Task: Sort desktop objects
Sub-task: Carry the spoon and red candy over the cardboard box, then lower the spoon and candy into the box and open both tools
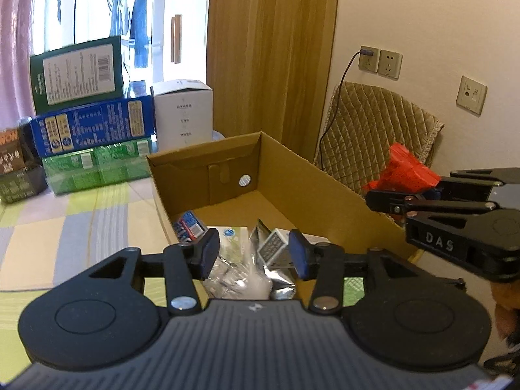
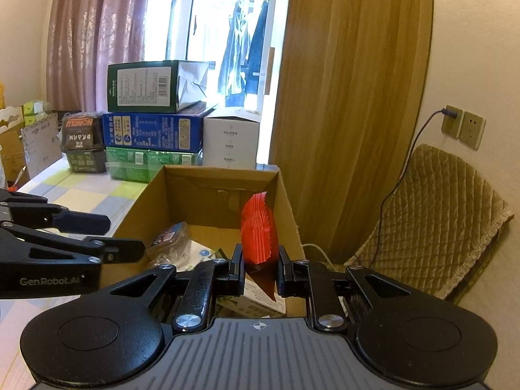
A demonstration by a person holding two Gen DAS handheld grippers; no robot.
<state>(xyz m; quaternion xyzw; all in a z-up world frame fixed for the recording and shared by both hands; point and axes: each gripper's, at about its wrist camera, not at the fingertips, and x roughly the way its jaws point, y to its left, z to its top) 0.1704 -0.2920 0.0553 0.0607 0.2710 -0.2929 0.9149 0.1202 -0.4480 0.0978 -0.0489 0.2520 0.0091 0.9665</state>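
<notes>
An open cardboard box [image 1: 292, 175] [image 2: 208, 191] stands on the checked tablecloth and holds several small packets, among them a silver pouch [image 1: 279, 279] and a clear snack pack [image 2: 169, 237]. My right gripper [image 2: 260, 268] is shut on a red crinkled packet [image 2: 258, 230], which stands upright above the box's near right corner. From the left wrist view that gripper [image 1: 383, 200] and the red packet [image 1: 406, 169] sit just outside the box's right wall. My left gripper [image 1: 253, 253] hangs open over the box's near end, with nothing between its fingers.
Stacked cartons, green [image 2: 146, 87], blue [image 2: 152, 131] and a green shrink-wrapped pack [image 2: 143, 162], stand behind the box beside a white carton [image 2: 230, 143]. A padded chair back [image 2: 432, 214] and wall sockets [image 2: 461, 128] with a cable lie to the right. Checked tablecloth [image 1: 65, 224] spreads to the left.
</notes>
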